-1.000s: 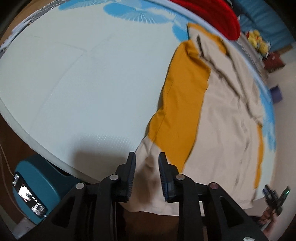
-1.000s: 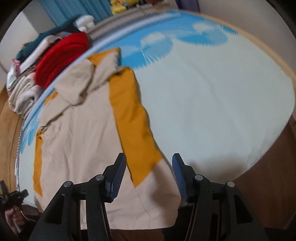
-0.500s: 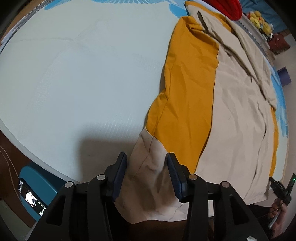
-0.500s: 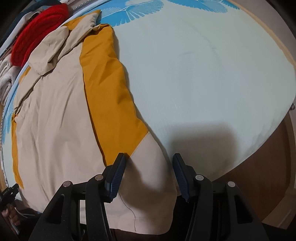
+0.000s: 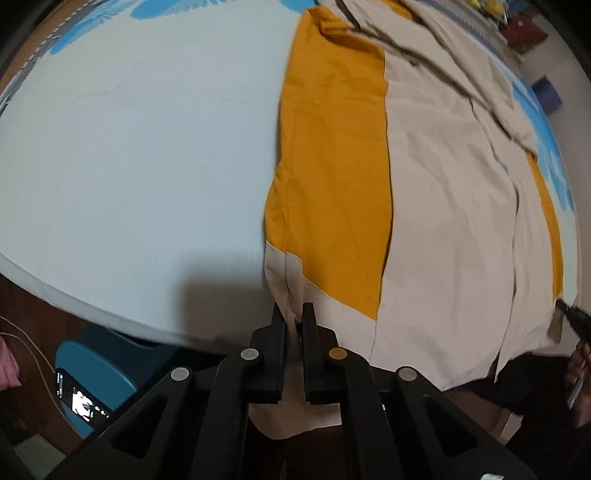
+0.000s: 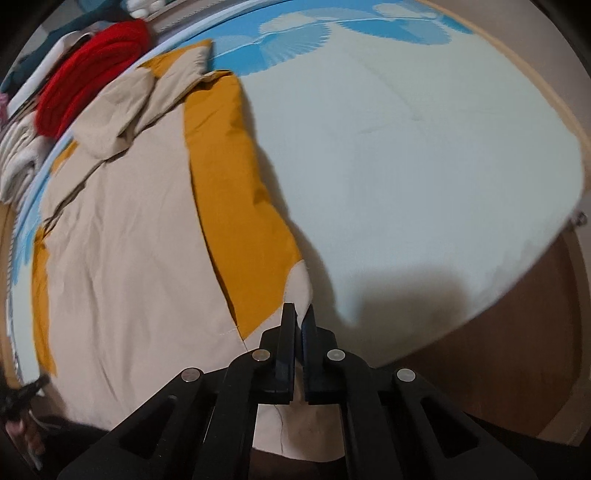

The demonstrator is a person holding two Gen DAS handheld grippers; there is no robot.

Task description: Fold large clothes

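The left hand-held gripper (image 5: 294, 314) points down at the near edge of the bed (image 5: 129, 147), its jaws closing on a beige fold of the jacket (image 5: 443, 221) – the cloth stands pinched between the two black fingers (image 5: 279, 332), which are nearly together. The fold sits at the jacket's bottom corner, just below the orange panel (image 5: 332, 184) that runs away from the gripper along the garment's side.

The right hand-held gripper (image 6: 299, 317) is clamped shut on beige cloth at the jacket's (image 6: 129, 240) other bottom corner, where its own orange panel (image 6: 236, 206) ends; the fabric rises into a small peak between the fingers (image 6: 288, 332).

The jacket lies spread flat on the bed, hem toward both grippers and hanging slightly over the mattress edge, hood (image 6: 122, 110) at the far end. Beyond the hood, past the mattress edge, lies a red garment (image 6: 85, 70) beside a pile of pale folded clothes (image 6: 18, 162) (blurred at the frame's rim).

To the side of each gripper away from the jacket, the pale sheet with blue fan prints (image 6: 332, 26) is bare. Below and left of the left gripper a blue box (image 5: 99, 369) stands on the floor, with a lit phone screen (image 5: 81, 400) on it. At the far right of the left view, a hand (image 5: 580, 373) holds the other gripper.
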